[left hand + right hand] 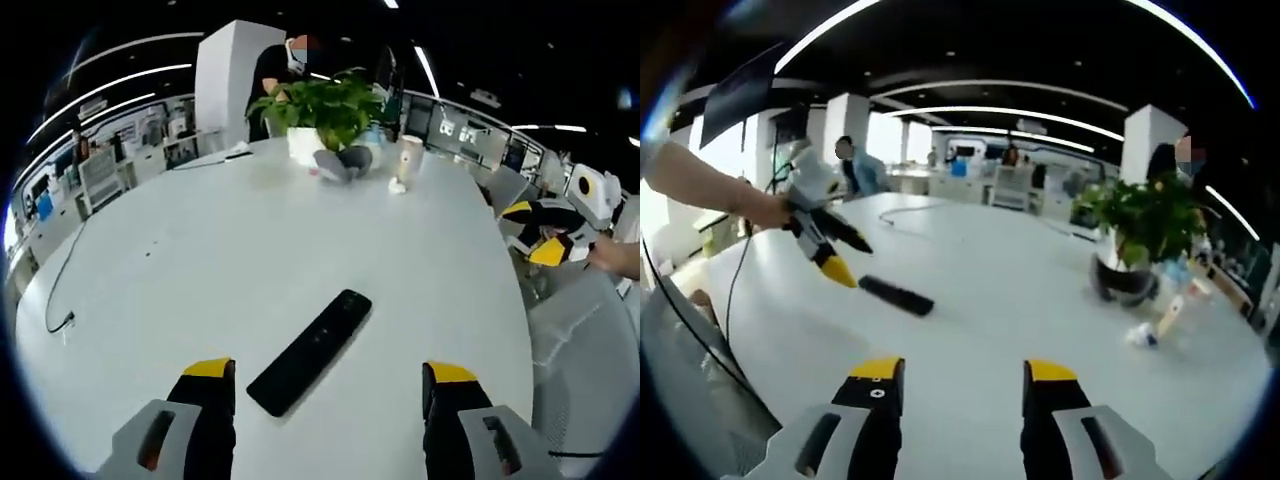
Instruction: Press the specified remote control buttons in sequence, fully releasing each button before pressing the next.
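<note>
A black remote control (310, 352) lies flat on the round white table (230, 250), slanting away from me. In the left gripper view it sits just beyond and between the yellow-tipped jaws of my left gripper (330, 372), which is open and holds nothing. My right gripper (538, 232) hovers off the table's right edge, held by a hand (615, 256), jaws apart. In the right gripper view, my right gripper (964, 372) is open over bare table. The remote (897, 295) lies further off to the left, with the left gripper (832, 252) just above its near end.
A potted green plant (322, 108) stands at the far side with a dark object (346, 160) and a pale cup (408, 158) beside it. A black cable (60, 290) trails along the left edge. A person (280, 65) stands behind the plant. Chairs ring the table.
</note>
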### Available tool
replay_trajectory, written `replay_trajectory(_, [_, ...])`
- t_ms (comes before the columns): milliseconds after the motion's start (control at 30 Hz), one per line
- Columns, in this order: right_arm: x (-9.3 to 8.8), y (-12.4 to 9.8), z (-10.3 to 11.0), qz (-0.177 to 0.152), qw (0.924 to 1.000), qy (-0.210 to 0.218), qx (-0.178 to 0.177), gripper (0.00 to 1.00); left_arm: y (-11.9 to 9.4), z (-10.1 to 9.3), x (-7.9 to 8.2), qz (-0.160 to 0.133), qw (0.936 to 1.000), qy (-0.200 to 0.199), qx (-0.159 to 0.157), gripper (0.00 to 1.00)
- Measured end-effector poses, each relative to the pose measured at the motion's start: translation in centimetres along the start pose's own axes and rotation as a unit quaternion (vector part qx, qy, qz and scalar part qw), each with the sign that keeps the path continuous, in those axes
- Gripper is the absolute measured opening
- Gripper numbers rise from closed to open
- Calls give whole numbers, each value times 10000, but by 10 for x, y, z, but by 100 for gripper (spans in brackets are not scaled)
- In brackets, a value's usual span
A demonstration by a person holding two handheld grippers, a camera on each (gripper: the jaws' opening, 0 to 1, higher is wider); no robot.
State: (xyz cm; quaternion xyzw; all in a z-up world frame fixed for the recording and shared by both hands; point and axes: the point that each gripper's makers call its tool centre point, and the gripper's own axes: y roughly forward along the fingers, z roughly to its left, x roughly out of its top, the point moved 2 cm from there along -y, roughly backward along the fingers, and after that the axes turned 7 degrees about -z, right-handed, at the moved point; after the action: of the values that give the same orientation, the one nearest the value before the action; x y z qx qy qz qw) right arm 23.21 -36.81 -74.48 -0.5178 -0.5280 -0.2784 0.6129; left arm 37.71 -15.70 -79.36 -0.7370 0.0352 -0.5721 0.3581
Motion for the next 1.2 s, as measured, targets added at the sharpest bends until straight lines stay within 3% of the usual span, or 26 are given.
replay_trajectory(267, [0,0,0,-17,10000,86,5,45,6,6,0,49,10000,45,4,78])
replay_trajectory(467, [13,-1,7,-379,9989,221,186,46,10,10,0,52,10000,1,-32,78])
replay_trajectory(733, [8,1,9,-241,9992,198,250,43,16,14,0,117,9999,-20,-63,78])
replay_trajectory(1200, [9,2,10,-307,9987,237,325,38,35,16,-8,500,9979,351,-233,78])
